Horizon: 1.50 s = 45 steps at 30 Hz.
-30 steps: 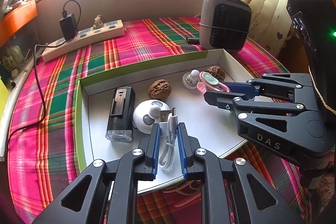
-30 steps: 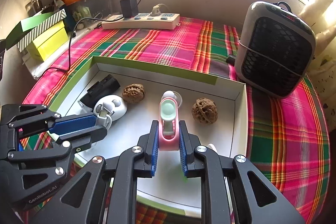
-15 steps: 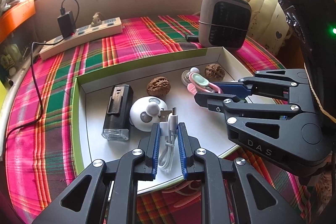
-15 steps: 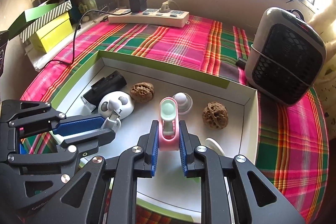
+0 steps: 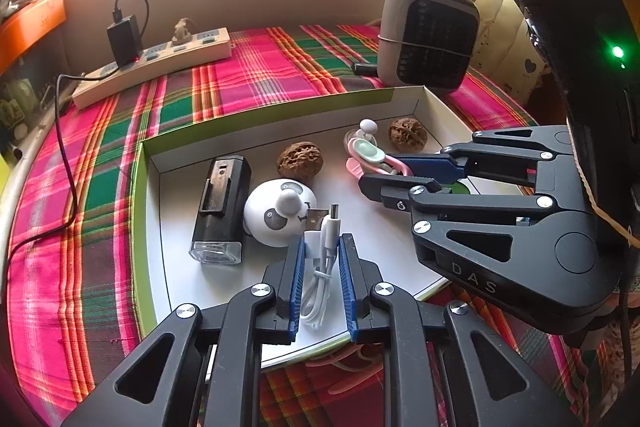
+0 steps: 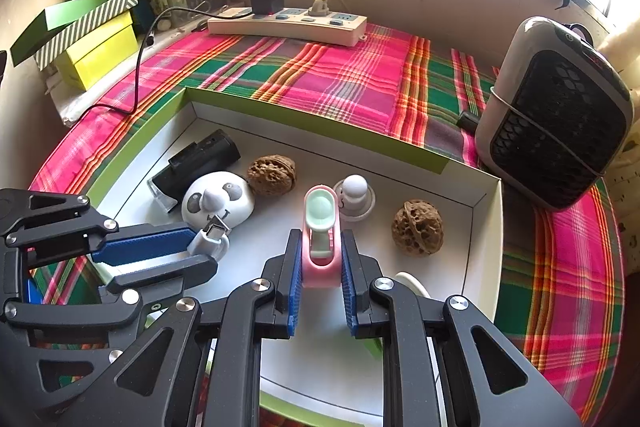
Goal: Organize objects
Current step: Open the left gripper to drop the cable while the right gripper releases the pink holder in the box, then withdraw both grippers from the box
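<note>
Left wrist view: the left gripper is closed on a coiled white cable, its USB plugs projecting past the fingertips, held above the near edge of the tray. The tray, white inside with a green rim, is seen on the plaid tabletop. In the tray are noted a black torch at the left, a panda toy just beside it, and a walnut behind the panda. A second walnut lies near the far right corner, with a small white figure to its left. The right gripper enters from the right, clamped on a pink clip. A power strip and a heater are seen at the far edge.

Right wrist view: the right gripper is closed on the pink clip, held over the middle of the tray. The white figure stands just beyond the clip tip. The left gripper is seen at the left, the cable plugs close to the panda toy; contact cannot be told. Stacked boxes stand beyond the far left corner.
</note>
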Tool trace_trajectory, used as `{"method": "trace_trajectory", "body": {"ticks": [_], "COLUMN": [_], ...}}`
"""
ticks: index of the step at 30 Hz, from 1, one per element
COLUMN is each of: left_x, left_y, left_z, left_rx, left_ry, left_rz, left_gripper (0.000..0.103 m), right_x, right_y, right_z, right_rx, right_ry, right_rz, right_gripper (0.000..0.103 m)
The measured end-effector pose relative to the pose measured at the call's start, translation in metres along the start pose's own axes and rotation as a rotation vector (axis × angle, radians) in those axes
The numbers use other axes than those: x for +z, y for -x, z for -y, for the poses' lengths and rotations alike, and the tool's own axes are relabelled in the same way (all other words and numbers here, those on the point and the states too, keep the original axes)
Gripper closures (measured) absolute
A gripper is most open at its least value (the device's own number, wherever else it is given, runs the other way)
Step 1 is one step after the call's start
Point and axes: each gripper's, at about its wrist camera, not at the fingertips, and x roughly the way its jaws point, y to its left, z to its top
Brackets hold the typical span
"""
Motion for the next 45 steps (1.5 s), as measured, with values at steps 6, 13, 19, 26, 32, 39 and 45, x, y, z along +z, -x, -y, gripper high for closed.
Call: {"method": "trace_trajectory", "body": {"ticks": [6,13,19,26,32,39,45], "left_x": [-0.001,0.001,0.001,0.001,0.001,-0.005,-0.014], "left_y": [0.000,0.000,0.000,0.004,0.011,0.027,0.047], "left_z": [0.000,-0.001,-0.001,-0.001,0.001,0.002,-0.002], "left_rx": [-0.004,-0.023,-0.022,-0.019,-0.025,-0.019,-0.001], "left_ry": [0.005,0.013,0.012,0.012,0.007,0.010,0.026], "left_rz": [-0.003,-0.006,-0.005,0.002,0.017,0.046,0.085], "left_gripper": [0.087,0.086,0.082,0.079,0.075,0.075,0.075], "right_x": [0.002,0.003,0.002,0.002,0.001,-0.004,-0.013], "right_y": [-0.002,-0.003,-0.001,0.002,0.008,0.026,0.046], "right_z": [0.000,-0.001,-0.001,0.000,-0.001,-0.002,-0.007], "right_rx": [-0.001,-0.002,-0.008,-0.017,-0.021,-0.028,-0.026], "right_ry": [0.007,0.007,0.004,-0.007,-0.015,-0.035,-0.059], "right_rz": [-0.009,-0.017,-0.015,-0.009,0.005,0.047,0.088], "right_gripper": [0.084,0.084,0.084,0.084,0.084,0.079,0.074]}}
